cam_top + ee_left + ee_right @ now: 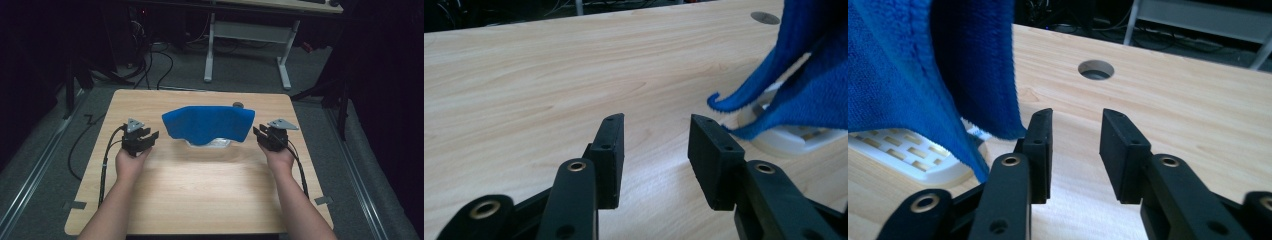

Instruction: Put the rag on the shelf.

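Blue cloth [206,124] sits draped over a white plastic thing [210,143] near the middle of the wooden table [200,190], a bit toward the far edge, hanging down on both sides like a little tent. The left gripper [146,136] is parked just off its left end and the right gripper [262,135] just off its right end, neither touching it. Both sets of jaws stand apart with nothing between them; in the right gripper view the cloth [923,65] hangs right next to the left-hand jaw but isn't pinched.

My read: the cloth looks freshly laid over the white piece and both hands are off it, so this is either the end of a covering step or the pause before grabbing it again. If it's a re-grab, each side needs to slide inward and close on a hanging edge; the curled corner [719,102] in the left gripper view is the easy target.

Hard to tell what the white piece actually is. You get a slotted grid on top [903,147] and a rounded base [794,137], the rest is under fabric. A round hole [1096,69] sits in the table behind it.
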